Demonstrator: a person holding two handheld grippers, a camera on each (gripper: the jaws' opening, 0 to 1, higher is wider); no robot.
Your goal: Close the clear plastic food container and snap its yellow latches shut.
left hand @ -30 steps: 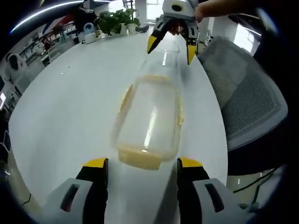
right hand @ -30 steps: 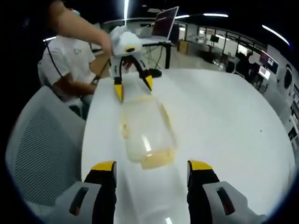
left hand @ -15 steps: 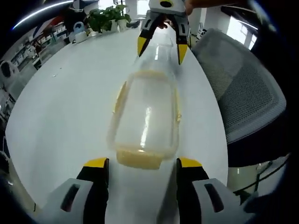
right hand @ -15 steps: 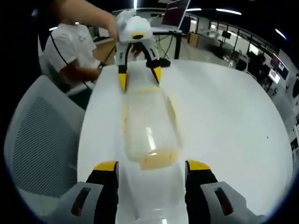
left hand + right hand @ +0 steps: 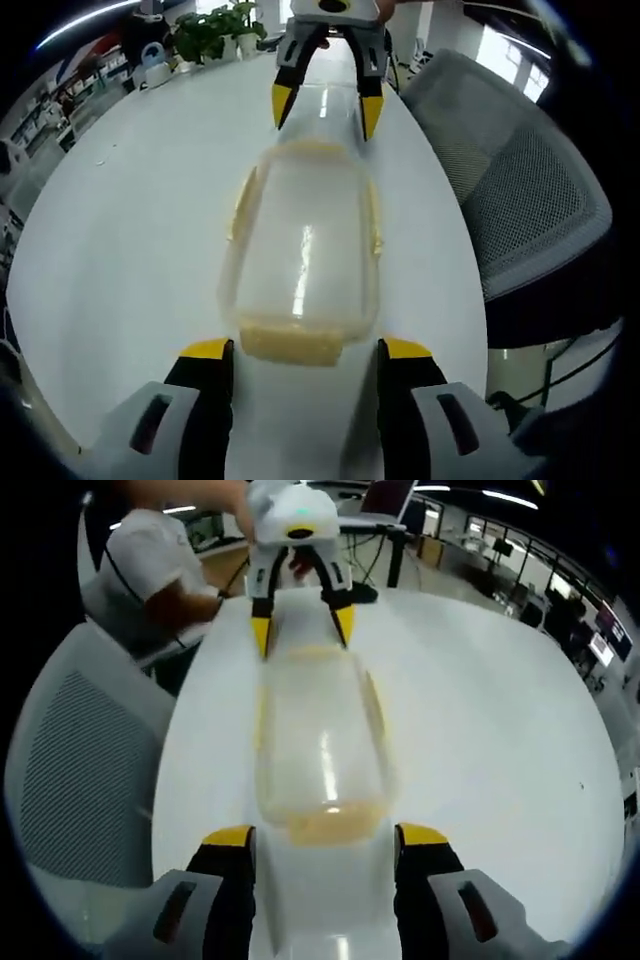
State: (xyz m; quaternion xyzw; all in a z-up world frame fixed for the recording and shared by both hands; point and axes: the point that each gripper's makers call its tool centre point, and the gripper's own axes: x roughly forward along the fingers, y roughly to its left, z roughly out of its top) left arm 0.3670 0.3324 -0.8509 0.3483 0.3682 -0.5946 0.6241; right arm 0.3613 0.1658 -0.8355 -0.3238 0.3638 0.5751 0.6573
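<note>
The clear plastic container (image 5: 300, 250) lies lengthwise on the white table (image 5: 120, 230), lid on top, with yellow latches along its sides (image 5: 243, 200) and a yellow latch on its near end (image 5: 290, 345). My left gripper (image 5: 305, 350) is open, and that end latch sits just ahead of its yellow tips. At the far end my right gripper (image 5: 325, 105) is open, its tips on either side of the container. In the right gripper view the container (image 5: 320, 740) runs from my right gripper (image 5: 325, 836) to my left gripper (image 5: 302, 630), and both are empty.
A grey mesh chair (image 5: 520, 200) stands close to the table's edge beside the container. Potted plants (image 5: 215, 30) stand at the far end of the table. A person in a white shirt (image 5: 140, 570) sits beyond the table, near an open laptop (image 5: 390, 495).
Both grippers have moved in towards the container from opposite ends, so each now sits nearer its end latch. The container itself has stayed in place and both grippers have stayed open.
</note>
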